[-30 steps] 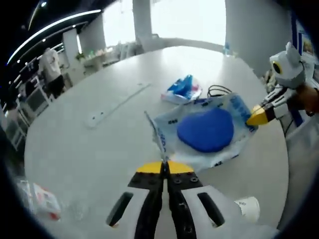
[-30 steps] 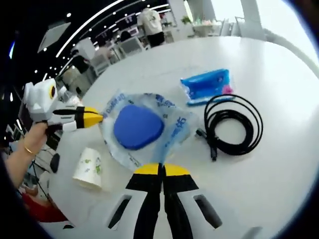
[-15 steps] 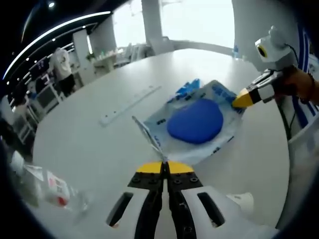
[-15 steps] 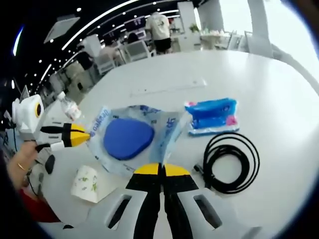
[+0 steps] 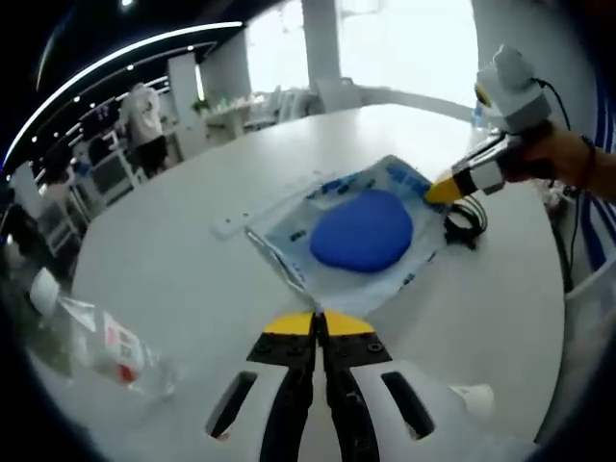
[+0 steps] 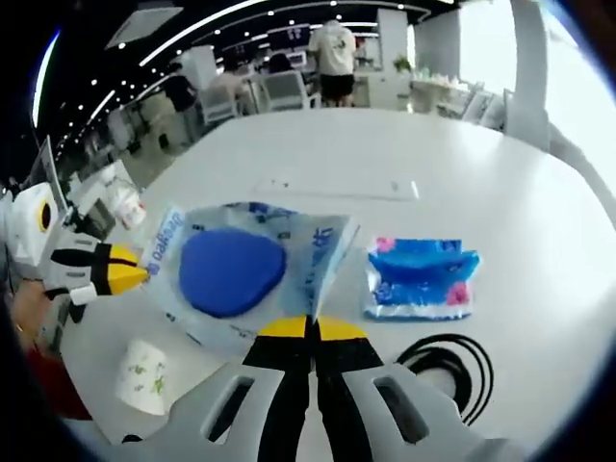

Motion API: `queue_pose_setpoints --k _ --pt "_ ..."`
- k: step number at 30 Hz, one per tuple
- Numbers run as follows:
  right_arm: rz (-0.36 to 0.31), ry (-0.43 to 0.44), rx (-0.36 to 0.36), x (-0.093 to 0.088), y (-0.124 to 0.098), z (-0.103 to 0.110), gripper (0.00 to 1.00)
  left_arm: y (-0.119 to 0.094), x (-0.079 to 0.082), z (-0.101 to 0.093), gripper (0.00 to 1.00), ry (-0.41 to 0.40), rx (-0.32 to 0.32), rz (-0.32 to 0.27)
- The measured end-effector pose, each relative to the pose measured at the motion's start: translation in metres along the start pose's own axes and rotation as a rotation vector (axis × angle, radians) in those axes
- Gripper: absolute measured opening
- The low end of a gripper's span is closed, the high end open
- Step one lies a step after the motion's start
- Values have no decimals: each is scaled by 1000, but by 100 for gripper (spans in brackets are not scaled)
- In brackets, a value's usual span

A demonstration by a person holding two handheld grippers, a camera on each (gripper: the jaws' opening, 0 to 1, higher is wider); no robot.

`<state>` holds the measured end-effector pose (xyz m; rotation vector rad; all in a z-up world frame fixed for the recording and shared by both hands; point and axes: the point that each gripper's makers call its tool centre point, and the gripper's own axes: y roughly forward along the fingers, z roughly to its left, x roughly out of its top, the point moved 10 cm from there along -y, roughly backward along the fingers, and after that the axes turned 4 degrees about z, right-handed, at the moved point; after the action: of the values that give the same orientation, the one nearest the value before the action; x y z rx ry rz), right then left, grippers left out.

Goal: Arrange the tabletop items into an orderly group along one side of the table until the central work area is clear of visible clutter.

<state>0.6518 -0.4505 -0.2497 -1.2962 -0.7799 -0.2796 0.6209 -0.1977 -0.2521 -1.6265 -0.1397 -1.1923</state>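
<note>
Yellow-tipped left gripper (image 5: 316,322) and right gripper (image 6: 310,327) are both clenched on opposite edges of the clear plastic bag with blue print holding a blue rounded pad (image 5: 363,231), carrying it spread above the white round table (image 5: 173,260). A two-point hold likely keeps the limp bag flat for placement at one side. Near the right gripper lie the blue tissue packet (image 6: 420,279), black coiled cable (image 6: 452,371) and paper cup (image 6: 141,375); a clear plastic bottle (image 5: 101,346) lies at left.

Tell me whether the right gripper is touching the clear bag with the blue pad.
Touching. In the left gripper view, the right gripper has its yellow tips shut on the far edge of the clear bag, with no gap between them.
</note>
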Motion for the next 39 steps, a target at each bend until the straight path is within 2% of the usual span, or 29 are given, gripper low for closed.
queue_pose_setpoints --k 8,14,19,24,26,28,31,34,39 --pt "43 -18 15 5 30 -4 1 13 -5 10 0 -30 10 21" --pt "65 -8 25 7 45 -7 1 26 -12 13 0 -76 9 49" --pt "83 -26 13 7 56 -12 1 37 -13 16 0 -116 2 45" --pt "108 -28 25 3 64 -16 1 46 -15 14 0 -106 5 68" --pt "110 -33 29 2 66 -19 1 48 -17 14 0 -130 -15 79" --pt "120 -40 27 1 69 -24 1 51 -17 15 0 -165 -42 66" --pt "130 -2 66 0 73 -25 1 55 -18 17 0 -145 -12 89" --pt "116 -58 59 3 76 -24 1 58 -18 18 0 -144 -3 92" --pt "124 -88 53 2 79 -23 1 63 -19 18 0 -145 20 107"
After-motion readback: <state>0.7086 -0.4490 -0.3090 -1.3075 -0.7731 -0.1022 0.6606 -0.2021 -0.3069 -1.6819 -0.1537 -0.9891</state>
